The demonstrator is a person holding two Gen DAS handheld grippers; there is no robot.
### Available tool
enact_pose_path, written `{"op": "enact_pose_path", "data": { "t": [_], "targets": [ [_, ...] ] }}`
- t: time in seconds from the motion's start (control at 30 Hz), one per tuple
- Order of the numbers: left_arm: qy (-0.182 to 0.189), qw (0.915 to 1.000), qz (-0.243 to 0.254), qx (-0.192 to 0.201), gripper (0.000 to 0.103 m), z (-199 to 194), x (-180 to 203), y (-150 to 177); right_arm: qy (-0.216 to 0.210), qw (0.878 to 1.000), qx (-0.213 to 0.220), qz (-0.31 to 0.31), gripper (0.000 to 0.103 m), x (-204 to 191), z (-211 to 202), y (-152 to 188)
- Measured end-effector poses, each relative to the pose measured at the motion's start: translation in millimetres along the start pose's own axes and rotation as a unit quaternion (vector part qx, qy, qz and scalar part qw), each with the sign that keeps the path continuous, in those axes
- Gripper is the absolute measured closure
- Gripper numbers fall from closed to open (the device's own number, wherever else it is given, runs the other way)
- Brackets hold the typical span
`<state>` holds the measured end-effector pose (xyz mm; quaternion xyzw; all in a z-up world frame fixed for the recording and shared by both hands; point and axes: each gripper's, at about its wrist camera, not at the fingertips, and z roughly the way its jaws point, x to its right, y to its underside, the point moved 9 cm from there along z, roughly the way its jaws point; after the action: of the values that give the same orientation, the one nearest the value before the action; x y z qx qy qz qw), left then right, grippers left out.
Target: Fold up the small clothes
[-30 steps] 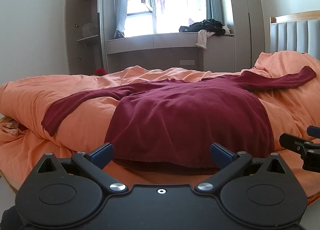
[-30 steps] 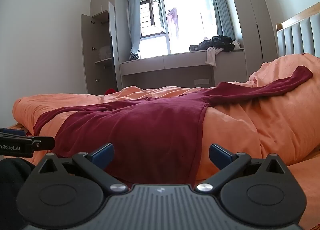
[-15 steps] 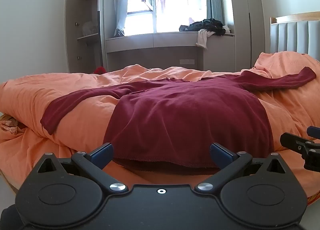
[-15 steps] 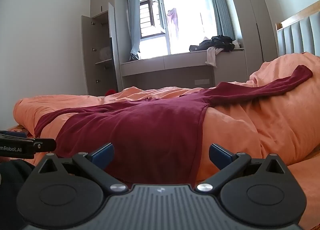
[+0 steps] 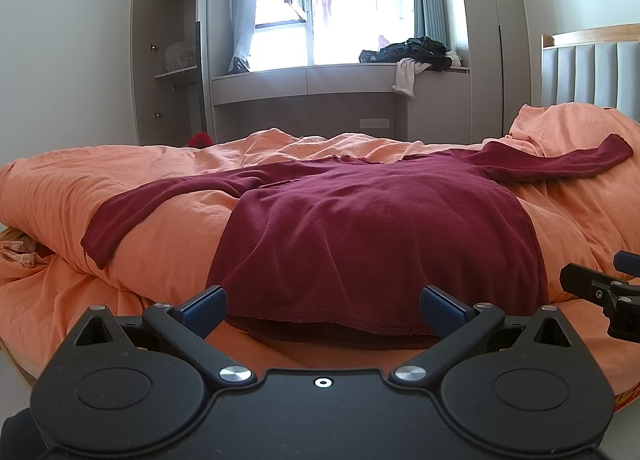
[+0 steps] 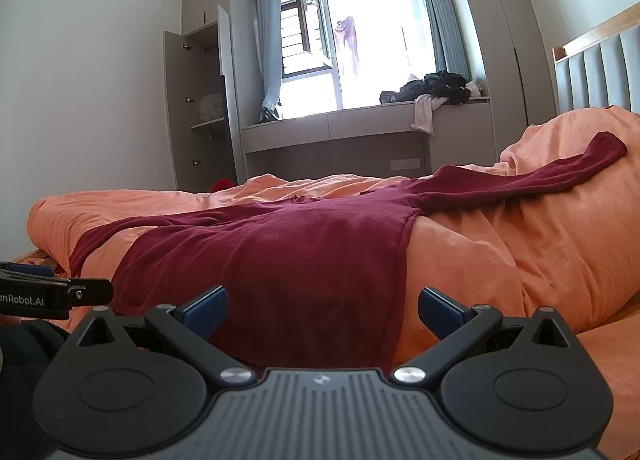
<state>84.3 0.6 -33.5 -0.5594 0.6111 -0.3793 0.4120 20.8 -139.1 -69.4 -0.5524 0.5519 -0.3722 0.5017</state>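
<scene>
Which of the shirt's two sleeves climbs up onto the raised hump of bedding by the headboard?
The right-hand sleeve of the maroon shirt; it rises onto the orange duvet hump, while the left-hand sleeve droops down toward the bed's edge.

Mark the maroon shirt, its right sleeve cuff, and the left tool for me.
maroon shirt (image 5: 376,227), left wrist view, middle of the body panel.
right sleeve cuff (image 6: 606,147), right wrist view, end of the sleeve on the orange duvet.
left tool (image 5: 323,303), left wrist view, midway between its open fingertips.

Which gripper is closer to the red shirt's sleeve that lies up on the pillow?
Right. The right gripper sits at the shirt's hem on the side where that sleeve stretches out. The left gripper faces the hem's middle, farther away.
</scene>
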Motion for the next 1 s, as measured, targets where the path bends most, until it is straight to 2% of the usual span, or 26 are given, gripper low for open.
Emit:
{"op": "enact_pose_path", "data": {
  "t": [1.0],
  "targets": [
    [0.001,1.0,-0.002,-0.001,0.001,-0.4,1.4,3.4,-0.003,1.0,0.0,0.002,0.0,0.5,1.5,-1.5]
  ]
}}
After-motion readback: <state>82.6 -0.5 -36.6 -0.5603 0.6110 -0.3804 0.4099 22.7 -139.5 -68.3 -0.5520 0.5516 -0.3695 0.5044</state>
